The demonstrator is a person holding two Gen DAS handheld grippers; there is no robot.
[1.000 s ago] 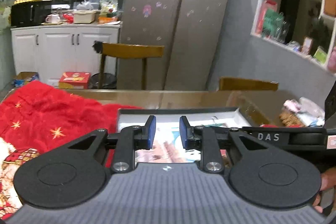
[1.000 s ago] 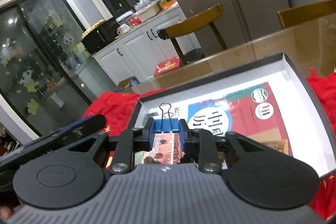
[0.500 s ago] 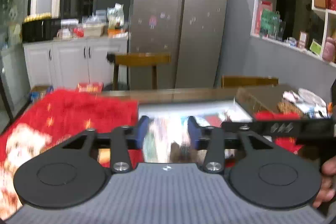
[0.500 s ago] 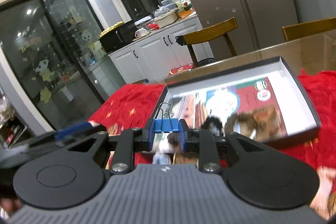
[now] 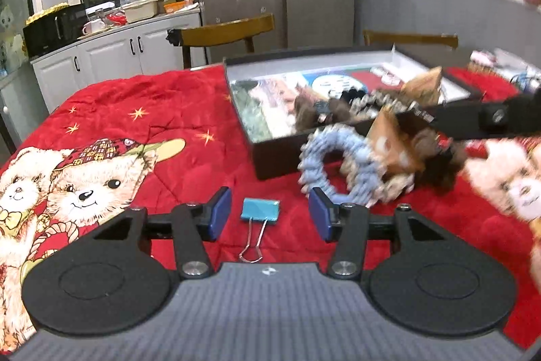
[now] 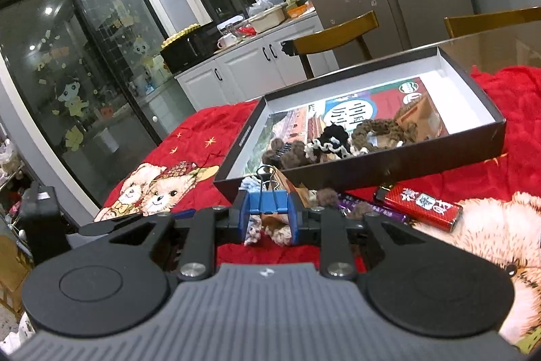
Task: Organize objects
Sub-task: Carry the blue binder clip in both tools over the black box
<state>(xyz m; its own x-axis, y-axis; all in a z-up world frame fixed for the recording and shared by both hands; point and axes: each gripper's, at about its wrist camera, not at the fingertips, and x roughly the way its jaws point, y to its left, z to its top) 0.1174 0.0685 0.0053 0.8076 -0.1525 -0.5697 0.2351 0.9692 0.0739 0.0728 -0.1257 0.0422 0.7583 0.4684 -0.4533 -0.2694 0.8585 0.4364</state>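
The left hand-held gripper (image 5: 269,213) has just been opening; its blue pads stand apart over the red bear-print blanket (image 5: 142,137), with a teal metal binder clip (image 5: 259,209) lying untouched between them. The right hand-held gripper (image 6: 267,213) is clamped on a blue metal binder clip (image 6: 267,202). Just ahead lies the shallow black cardboard box (image 6: 399,168) holding knitted scrunchies (image 6: 368,129). To its right lies a red lighter (image 6: 422,207); the white characters on it are probably Chinese, too small to read.

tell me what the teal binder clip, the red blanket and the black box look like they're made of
Teal binder clip: painted sheet metal body with a dull sheen, and bright bare wire handles.
Red blanket: soft quilted fabric, probably plush polyester, judging by its puckered stitch lines, wrinkles and printed bears.
Black box: likely rigid cardboard, matte black outside and white inside, with thin straight walls and crisp folded corners.
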